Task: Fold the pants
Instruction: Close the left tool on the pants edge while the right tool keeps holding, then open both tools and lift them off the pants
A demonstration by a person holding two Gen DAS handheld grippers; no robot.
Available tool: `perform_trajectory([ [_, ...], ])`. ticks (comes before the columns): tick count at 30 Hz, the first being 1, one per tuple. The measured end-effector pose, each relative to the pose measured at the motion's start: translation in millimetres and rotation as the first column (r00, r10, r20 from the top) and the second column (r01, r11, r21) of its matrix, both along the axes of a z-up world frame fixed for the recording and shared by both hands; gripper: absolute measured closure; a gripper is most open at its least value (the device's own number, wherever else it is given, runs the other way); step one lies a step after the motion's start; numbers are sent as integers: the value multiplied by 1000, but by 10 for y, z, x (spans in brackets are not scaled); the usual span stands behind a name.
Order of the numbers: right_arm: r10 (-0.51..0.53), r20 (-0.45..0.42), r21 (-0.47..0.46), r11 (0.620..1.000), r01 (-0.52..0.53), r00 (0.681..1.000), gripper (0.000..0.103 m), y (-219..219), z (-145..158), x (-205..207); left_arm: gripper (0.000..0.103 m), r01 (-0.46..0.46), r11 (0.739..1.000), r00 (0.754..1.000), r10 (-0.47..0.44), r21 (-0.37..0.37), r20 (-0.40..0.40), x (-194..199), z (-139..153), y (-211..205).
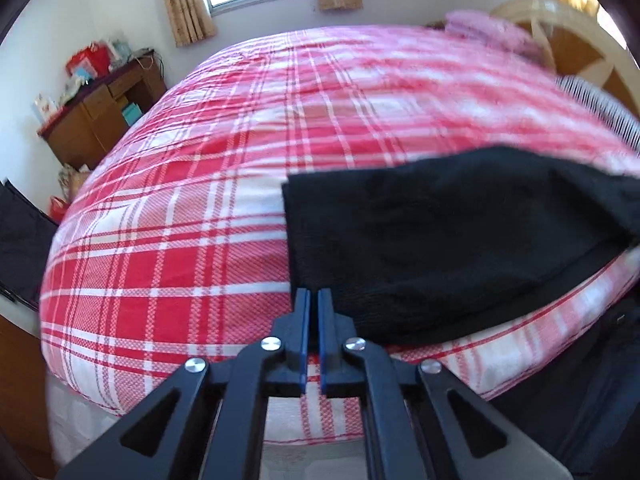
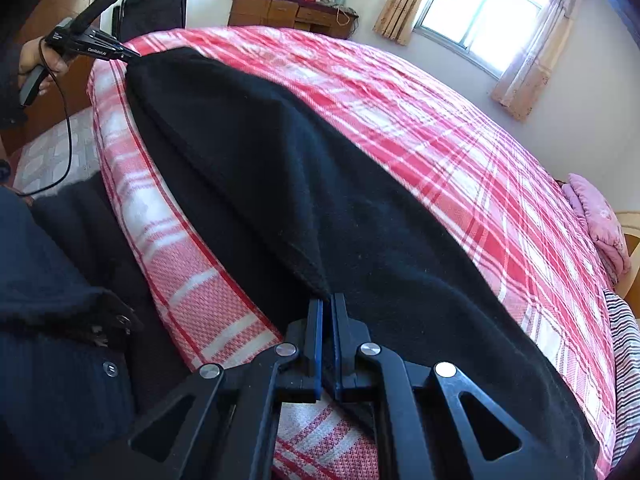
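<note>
The black pants [image 2: 304, 184] lie stretched along the near edge of the bed [image 2: 420, 120], over its red and white plaid cover, running from the upper left of the right wrist frame down to its lower centre. The right gripper [image 2: 328, 304] has its jaws narrow, pinching a fold of the fabric. The left gripper [image 1: 314, 300] has its jaws nearly closed on the corner of the pants [image 1: 440, 240]. A wooden dresser [image 2: 292, 12] stands against the far wall.
</note>
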State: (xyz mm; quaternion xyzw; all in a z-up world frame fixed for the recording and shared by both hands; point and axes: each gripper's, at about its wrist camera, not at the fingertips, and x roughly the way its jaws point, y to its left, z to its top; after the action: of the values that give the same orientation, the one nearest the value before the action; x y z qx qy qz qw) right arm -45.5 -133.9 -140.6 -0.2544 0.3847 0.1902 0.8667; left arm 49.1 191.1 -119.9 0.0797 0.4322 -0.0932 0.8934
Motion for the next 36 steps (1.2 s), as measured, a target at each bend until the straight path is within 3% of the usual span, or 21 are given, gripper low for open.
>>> perform_trajectory([
  [3, 5, 24, 22, 1000, -6, 1000, 99, 8, 131, -35, 99, -9, 997, 1000, 9, -79, -2, 9, 114, 170],
  [7, 17, 33, 22, 1000, -17, 999, 99, 25, 173, -65, 99, -7, 995, 999, 4, -104, -34, 49, 57, 241],
  [12, 25, -59, -80, 996, -30, 998, 99, 63, -222, 18, 97, -6, 996, 996, -2, -93, -88, 123, -251, 211],
  [13, 31, -59, -77, 996, -35, 998, 99, 61, -236, 7, 95, -10, 995, 996, 1, -103, -84, 124, -235, 232],
  [15, 28, -68, -58, 998, -32, 997, 99, 43, -189, 7, 80, -30, 995, 996, 21, -100, -85, 132, -168, 287],
  [17, 25, -78, -32, 999, -28, 997, 98, 5, -117, 11, 79, -70, 997, 997, 69, -41, -38, 88, -40, 331],
  [18, 14, -71, -18, 1000, -15, 997, 96, -35, -73, 13, 79, -74, 997, 997, 74, -24, -18, 64, 16, 338],
  [20, -16, -71, 2, 1000, 16, 997, 80, -117, -18, 23, 77, -77, 997, 997, 77, -24, 23, 20, 136, 324],
  [21, -40, -64, 13, 999, 41, 997, 70, -190, 22, 3, 70, -65, 997, 997, 67, -34, 45, -2, 208, 271],
  [24, -122, -47, 58, 991, 124, 991, 67, -459, 145, -44, 52, 10, 1000, 996, -7, -27, 86, -32, 307, -59],
  [26, -203, -29, 83, 975, 204, 979, 67, -684, 238, -98, 52, 117, 993, 990, -114, -31, 81, -56, 299, -404],
  [29, -373, 12, 99, 924, 370, 928, 67, -1166, 414, -212, 52, 249, 968, 968, -248, -23, 48, -37, 198, -880],
  [31, -509, 30, 165, 852, 498, 860, 67, -1619, 598, -314, 52, 337, 941, 941, -337, -15, 17, -24, 74, -1226],
  [32, -577, 28, 214, 801, 559, 816, 67, -1882, 693, -380, 52, 365, 931, 931, -365, -8, 2, -29, 12, -1372],
  [36, -803, -56, 394, 528, 752, 594, 67, -2971, 883, -666, 52, 399, 916, 915, -400, -21, -57, 74, -205, -1617],
])
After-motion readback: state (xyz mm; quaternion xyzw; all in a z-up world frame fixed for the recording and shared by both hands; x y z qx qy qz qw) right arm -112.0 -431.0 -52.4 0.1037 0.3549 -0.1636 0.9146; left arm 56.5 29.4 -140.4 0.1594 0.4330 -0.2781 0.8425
